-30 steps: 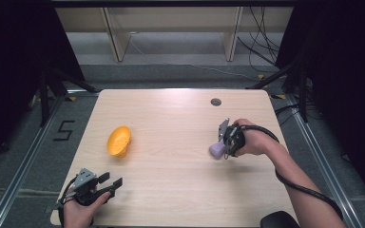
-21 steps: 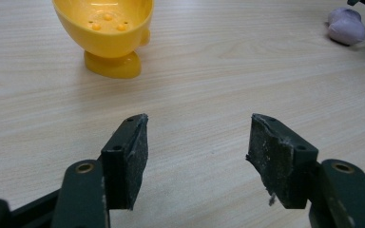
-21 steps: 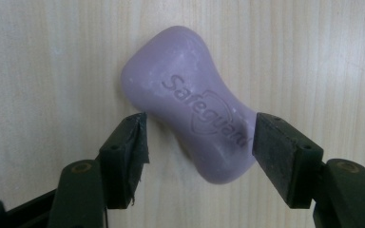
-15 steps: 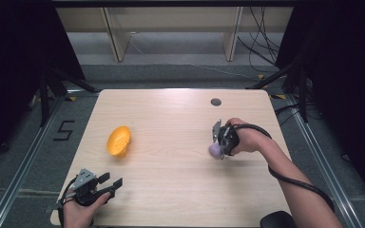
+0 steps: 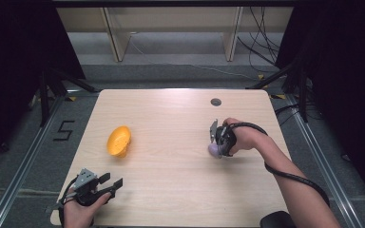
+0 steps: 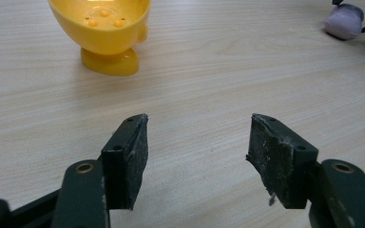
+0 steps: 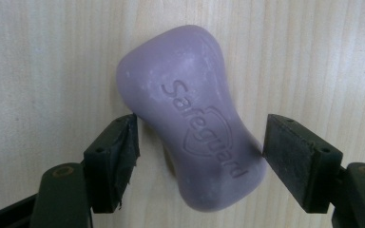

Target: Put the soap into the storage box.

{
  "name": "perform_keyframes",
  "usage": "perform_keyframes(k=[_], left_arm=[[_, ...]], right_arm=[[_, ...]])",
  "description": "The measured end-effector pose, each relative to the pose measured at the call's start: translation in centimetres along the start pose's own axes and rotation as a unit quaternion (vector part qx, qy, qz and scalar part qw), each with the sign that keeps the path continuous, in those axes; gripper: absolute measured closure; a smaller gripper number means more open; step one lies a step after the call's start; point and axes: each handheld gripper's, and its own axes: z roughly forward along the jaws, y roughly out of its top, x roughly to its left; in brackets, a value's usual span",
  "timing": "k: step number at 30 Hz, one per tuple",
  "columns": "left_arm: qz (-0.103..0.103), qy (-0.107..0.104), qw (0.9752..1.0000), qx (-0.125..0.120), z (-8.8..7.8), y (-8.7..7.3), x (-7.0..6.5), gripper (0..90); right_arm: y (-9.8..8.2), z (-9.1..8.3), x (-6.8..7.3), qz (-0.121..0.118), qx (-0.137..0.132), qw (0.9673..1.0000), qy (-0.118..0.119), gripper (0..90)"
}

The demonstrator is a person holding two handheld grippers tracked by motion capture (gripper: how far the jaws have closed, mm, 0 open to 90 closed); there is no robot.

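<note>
room: your right gripper [image 5: 217,142] works mid-table, well apart from the table's right edge [image 5: 278,133].
soap: purple safeguard soap bar [image 7: 195,118], waisted, flat on the wood.
fingers: right jaws just opened, soap loose between them; left gripper [image 5: 105,184] released.

Light wood-grain table [image 5: 171,190], rounded corners, fills centre of the high view. Small dark round grommet hole [image 5: 216,101] in the top, upper right. Lying on it: yellow plastic egg cup [image 5: 119,141], tipped on its side, left of centre; purple Safeguard soap bar [image 5: 213,149], flat on the wood, right of centre. The two well apart.
</note>
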Motion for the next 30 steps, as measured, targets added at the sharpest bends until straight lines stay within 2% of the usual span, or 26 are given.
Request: perform_keyframes(k=[1,4,5,7,8,9,10,11,13,14,16,17,18,20,21,22,24,25,26,29,30], left_arm=[[0.001,0.0,1.0,0.0,-0.01,0.0,0.01,38.0],[0.001,0.0,1.0,0.001,-0.01,-0.02,0.03,38.0],[0.002,0.0,1.0,0.001,-0.05,0.0,0.04,38.0],[0.007,0.001,1.0,0.001,-0.11,0.01,0.1,38.0],[0.005,0.002,1.0,0.001,-0.12,0.0,0.08,38.0],[0.006,0.002,1.0,0.002,-0.11,-0.01,0.09,38.0],[0.004,0.001,1.0,0.002,-0.08,-0.02,0.07,38.0],[0.004,0.001,1.0,0.002,-0.08,-0.02,0.07,38.0],[0.004,0.001,1.0,0.002,-0.03,-0.01,0.05,38.0],[0.003,0.001,1.0,0.003,-0.03,-0.01,0.04,38.0],[0.008,0.003,1.0,0.003,-0.09,0.0,0.03,38.0],[0.005,0.004,1.0,0.003,-0.12,0.02,-0.03,38.0],[0.005,0.001,1.0,0.002,-0.1,0.0,0.03,38.0],[0.006,0.002,1.0,0.002,-0.12,-0.01,0.09,38.0],[0.006,0.002,1.0,0.002,-0.12,-0.01,0.09,38.0],[0.005,0.001,1.0,0.002,-0.1,-0.02,0.08,38.0],[0.0,-0.002,1.0,0.001,-0.03,-0.02,0.01,38.0],[0.003,0.0,1.0,0.003,-0.05,-0.02,0.05,38.0],[0.003,-0.001,1.0,0.003,-0.04,-0.01,0.03,38.0],[0.004,0.004,1.0,0.004,-0.15,0.03,-0.05,38.0],[0.004,0.005,1.0,0.004,-0.16,0.02,-0.04,38.0]], right_arm=[[0.08,0.22,-0.14,0.001,0.01,0.9999,0.006,29.1],[0.15,0.68,-0.36,-0.007,0.005,0.9999,0.005,30.2],[0.13,0.79,-0.29,0.005,0.011,0.9999,0.012,31.6],[0.15,0.95,-0.29,0.006,0.011,0.9998,0.013,32.9],[0.19,1.15,-0.4,-0.002,0.006,0.9998,0.017,33.6],[0.24,1.05,-0.24,0.025,0.017,0.9992,0.026,37.1],[0.27,1.08,-0.39,0.014,0.014,0.9995,0.025,38.9],[0.27,1.08,-0.39,0.014,0.014,0.9995,0.025,38.9],[0.3,1.11,-0.49,0.011,0.005,0.9995,0.03,46.9],[0.3,1.09,-0.6,0.021,0.005,0.9991,0.036,50.1],[0.29,1.13,-0.7,0.015,0.003,0.9992,0.036,50.1],[0.29,1.06,-0.5,0.036,0.006,0.9985,0.04,50.2],[0.22,1.0,-0.4,0.071,0.013,0.9964,0.044,50.4],[0.21,1.04,-0.49,0.077,0.009,0.9961,0.042,50.4],[0.22,1.02,-0.5,0.105,0.013,0.9933,0.047,50.4],[0.1,1.1,-0.48,0.113,0.008,0.9926,0.043,50.5],[0.06,1.12,-0.6,0.11,0.008,0.993,0.043,50.5],[0.25,0.99,-0.37,0.13,0.014,0.9903,0.045,50.5],[0.23,0.94,-0.34,0.137,0.015,0.9894,0.046,50.5],[0.17,0.79,-0.23,0.145,0.01,0.9885,0.041,50.6],[0.06,0.83,-0.27,0.14,0.001,0.9895,0.036,50.5]])
